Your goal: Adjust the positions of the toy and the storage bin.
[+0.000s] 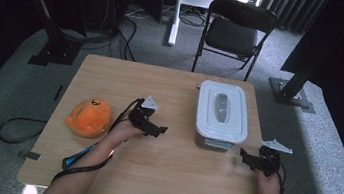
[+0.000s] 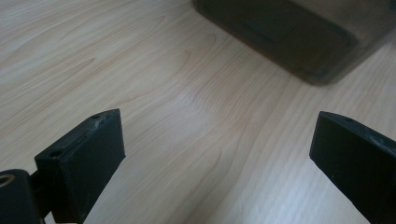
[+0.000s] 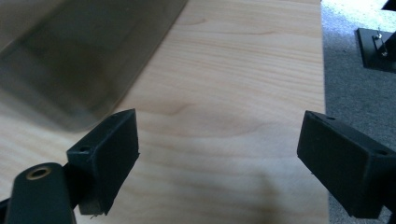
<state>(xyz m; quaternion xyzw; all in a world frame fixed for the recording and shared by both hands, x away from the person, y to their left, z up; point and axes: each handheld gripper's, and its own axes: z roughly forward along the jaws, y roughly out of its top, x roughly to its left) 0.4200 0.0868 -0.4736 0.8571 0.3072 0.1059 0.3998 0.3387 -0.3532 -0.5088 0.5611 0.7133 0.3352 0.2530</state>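
Note:
A white lidded storage box point(image 1: 221, 114) with a grey handle sits on the right half of the wooden table point(image 1: 161, 166). An orange plush toy point(image 1: 90, 116) lies at the table's left. My left gripper point(image 1: 159, 129) hovers mid-table between the toy and the box, open, nothing between its jaws. In the left gripper view the left gripper point(image 2: 219, 158) faces bare wood with the box point(image 2: 299, 37) blurred ahead. My right gripper point(image 1: 247, 159) stands open near the box's front right corner. In the right gripper view the right gripper point(image 3: 219, 158) has the box point(image 3: 70, 56) at upper left.
A black folding chair point(image 1: 237, 27) stands behind the table, with dark stands at both back sides. A cable point(image 1: 17, 129) trails on the grey carpet at left. The table's right edge point(image 3: 323, 70) runs close to my right gripper.

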